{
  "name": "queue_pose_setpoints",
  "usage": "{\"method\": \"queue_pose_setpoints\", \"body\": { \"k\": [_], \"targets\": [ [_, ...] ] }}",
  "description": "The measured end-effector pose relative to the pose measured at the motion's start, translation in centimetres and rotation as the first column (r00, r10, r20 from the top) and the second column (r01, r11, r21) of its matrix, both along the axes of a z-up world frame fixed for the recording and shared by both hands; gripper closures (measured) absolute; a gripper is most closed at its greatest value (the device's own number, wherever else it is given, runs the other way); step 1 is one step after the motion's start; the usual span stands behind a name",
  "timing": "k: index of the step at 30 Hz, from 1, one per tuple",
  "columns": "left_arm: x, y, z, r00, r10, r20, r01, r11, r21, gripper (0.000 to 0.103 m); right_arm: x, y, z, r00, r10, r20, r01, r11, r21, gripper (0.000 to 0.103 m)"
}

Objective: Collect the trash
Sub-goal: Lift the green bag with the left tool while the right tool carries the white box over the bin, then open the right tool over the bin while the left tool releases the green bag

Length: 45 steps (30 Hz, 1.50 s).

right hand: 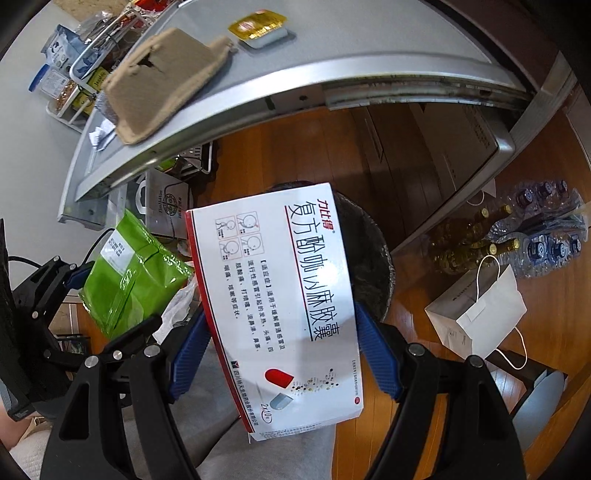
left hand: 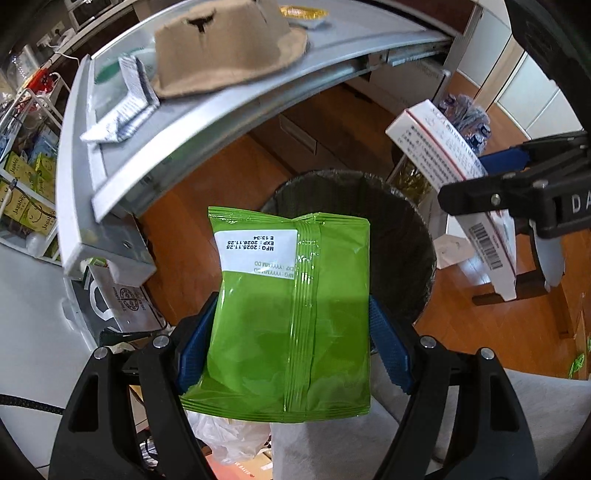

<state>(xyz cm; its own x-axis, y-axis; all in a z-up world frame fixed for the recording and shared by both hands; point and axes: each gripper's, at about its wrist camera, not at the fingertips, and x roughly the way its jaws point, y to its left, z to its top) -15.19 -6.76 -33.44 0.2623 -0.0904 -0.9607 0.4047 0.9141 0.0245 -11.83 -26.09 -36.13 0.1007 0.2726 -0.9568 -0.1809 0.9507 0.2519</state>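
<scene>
My left gripper (left hand: 291,328) is shut on a green snack packet (left hand: 291,317), held above the near rim of a round dark trash bin (left hand: 402,236) on the wooden floor. My right gripper (right hand: 280,332) is shut on a white medicine box (right hand: 280,295) with red edge and Chinese print, held over the same bin (right hand: 369,251). The box (left hand: 450,155) and right gripper (left hand: 517,192) also show at the right of the left wrist view. The packet (right hand: 133,273) and left gripper (right hand: 55,295) show at the left of the right wrist view.
A grey table (left hand: 236,122) overhangs behind the bin, holding a brown pulp cup carrier (left hand: 225,48), a silver wrapper (left hand: 125,103) and a gold-lidded sauce cup (right hand: 258,27). A white paper bag (right hand: 480,314) and bottled water packs (right hand: 546,229) sit on the floor at right.
</scene>
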Motion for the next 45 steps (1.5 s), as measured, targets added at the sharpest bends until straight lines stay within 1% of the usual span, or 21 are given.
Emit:
{"method": "queue_pose_setpoints", "body": {
  "k": [11, 21, 41, 45],
  "targets": [
    [0.7, -1.0, -1.7, 0.999, -0.014, -0.031, 0.016, 0.999, 0.043, 0.026, 0.9, 0.9, -1.8, 0.999, 0.007, -0.041, -0.008, 1.0, -0.024, 0.028],
    [1.3, -1.5, -2.1, 0.999, -0.019, -0.039, 0.021, 0.998, 0.059, 0.026, 1.4, 1.3, -2.3, 0.998, 0.011, -0.055, -0.012, 1.0, -0.026, 0.028],
    [1.9, -1.1, -2.3, 0.998, -0.028, -0.054, 0.031, 0.998, 0.055, 0.025, 2.1, 1.3, -2.9, 0.998, 0.004, -0.066, -0.006, 0.999, -0.033, 0.028],
    [2.2, -1.1, -2.4, 0.998, -0.025, -0.066, 0.028, 0.998, 0.048, 0.023, 2.3, 1.4, -3.1, 0.997, 0.003, -0.073, -0.006, 0.999, -0.04, 0.027]
  ]
}}
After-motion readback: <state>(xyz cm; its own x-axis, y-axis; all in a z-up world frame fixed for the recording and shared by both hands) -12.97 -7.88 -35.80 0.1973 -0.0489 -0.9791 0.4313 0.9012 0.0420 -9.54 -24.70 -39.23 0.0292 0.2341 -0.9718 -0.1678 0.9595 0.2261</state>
